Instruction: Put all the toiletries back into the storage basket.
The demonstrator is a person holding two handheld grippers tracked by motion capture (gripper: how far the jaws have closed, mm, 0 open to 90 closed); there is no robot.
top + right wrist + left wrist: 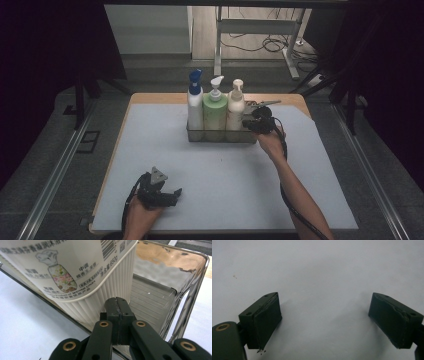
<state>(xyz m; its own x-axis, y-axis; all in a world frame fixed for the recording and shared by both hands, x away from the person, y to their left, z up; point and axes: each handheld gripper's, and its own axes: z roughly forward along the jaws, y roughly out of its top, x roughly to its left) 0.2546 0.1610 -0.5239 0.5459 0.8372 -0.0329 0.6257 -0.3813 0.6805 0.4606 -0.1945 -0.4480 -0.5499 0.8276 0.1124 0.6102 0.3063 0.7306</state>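
Three pump bottles stand in a row in a clear tray (pixel 220 136) at the table's far middle: a blue-capped white bottle (pixel 195 107), a green bottle (pixel 215 114) and a cream bottle (pixel 235 111). My right gripper (pixel 249 123) is at the tray's right end. In the right gripper view it (pixel 117 300) is shut, pads pressed together with nothing seen between them, tips just in front of the cream bottle's ribbed base (pixel 100 302) and over the tray's empty part (pixel 150 302). My left gripper (pixel 172 196) rests near the front left, open (pixel 324 317) over the bare mat.
A pale grey mat (pixel 215 175) covers the wooden tabletop (pixel 155 98). Metal rails (pixel 55 175) run along both sides of the table. Beyond the far edge stand desk legs (pixel 218 45) with cables on the floor.
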